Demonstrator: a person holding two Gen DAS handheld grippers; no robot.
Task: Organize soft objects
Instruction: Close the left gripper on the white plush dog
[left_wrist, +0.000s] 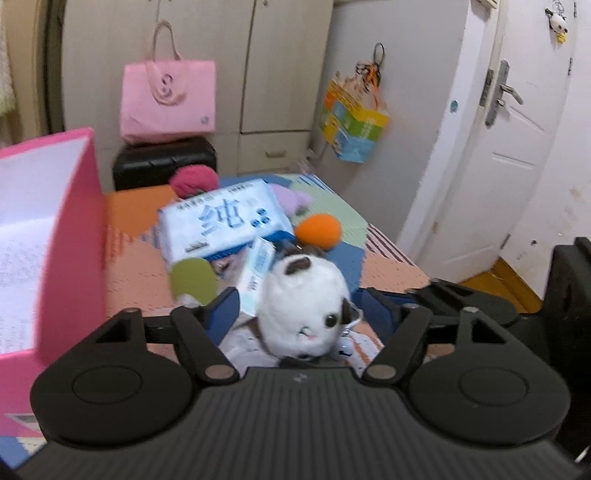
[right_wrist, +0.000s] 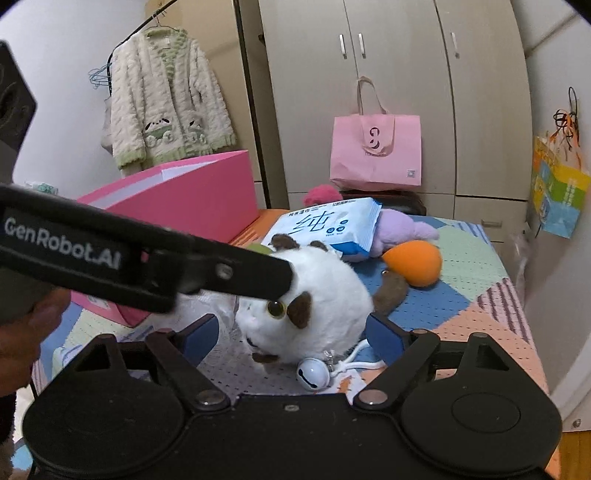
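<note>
A white plush cat (left_wrist: 303, 306) with brown patches lies on the patchwork bed cover (left_wrist: 391, 273). It sits between the blue fingers of my left gripper (left_wrist: 301, 299), which stand a little off its sides, open. In the right wrist view the same plush cat (right_wrist: 314, 306) lies between the fingers of my right gripper (right_wrist: 293, 325), also open, with gaps on both sides. A white bell (right_wrist: 314, 373) on a cord lies by the cat. The left gripper's black arm (right_wrist: 147, 258) reaches in from the left over the cat's head.
An open pink box (left_wrist: 48, 229) stands at the left. Behind the cat lie a blue wipes pack (left_wrist: 225, 221), an orange egg-shaped sponge (left_wrist: 319, 230), a purple plush (left_wrist: 291, 199), a pink yarn ball (left_wrist: 194, 179) and a green soft piece (left_wrist: 194, 280). A hand (right_wrist: 29, 332) shows at the left.
</note>
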